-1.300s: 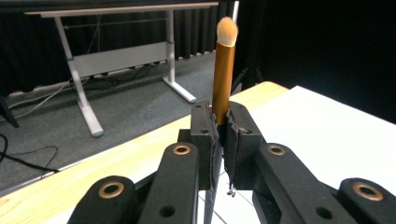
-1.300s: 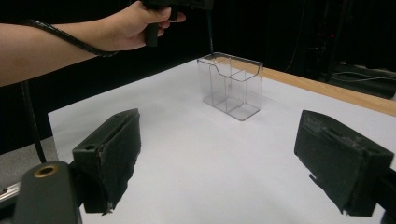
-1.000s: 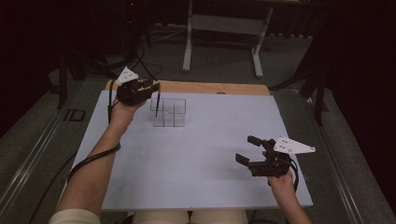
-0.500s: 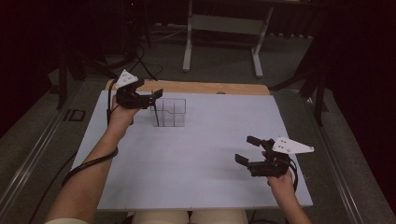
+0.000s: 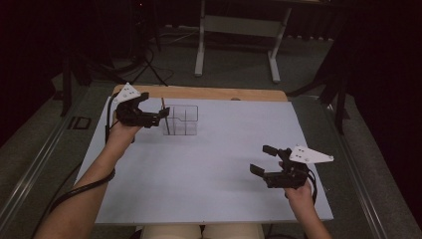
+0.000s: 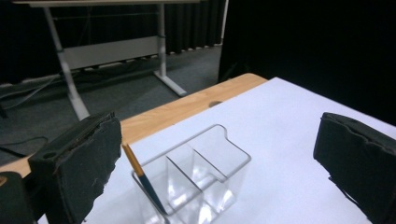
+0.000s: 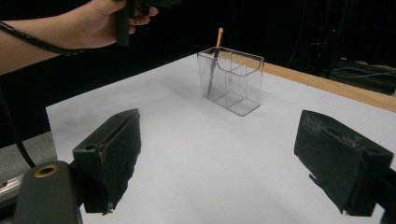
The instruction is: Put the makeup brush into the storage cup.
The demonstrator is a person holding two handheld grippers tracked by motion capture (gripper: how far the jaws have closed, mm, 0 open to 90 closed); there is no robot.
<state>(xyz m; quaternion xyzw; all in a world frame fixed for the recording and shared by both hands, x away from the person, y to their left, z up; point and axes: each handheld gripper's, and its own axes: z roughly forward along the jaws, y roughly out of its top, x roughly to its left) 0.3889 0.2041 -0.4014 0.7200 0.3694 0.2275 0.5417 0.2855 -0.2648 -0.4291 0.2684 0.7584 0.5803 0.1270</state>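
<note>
The thin orange-and-dark pencil (image 6: 142,179) leans in the end compartment of the clear plastic divided holder (image 6: 198,179), propped against its wall. The left gripper (image 5: 149,115), just beside the holder, has just been opening its jaws with nothing between them. The right gripper (image 5: 263,160) waits well apart, jaws spread and empty, over the white table (image 5: 209,169).

A grey carpeted floor (image 5: 239,74) is seen beyond the white-topped table (image 5: 209,169); a grey metal desk frame (image 5: 238,25) is backed by black curtains (image 6: 187,23).
</note>
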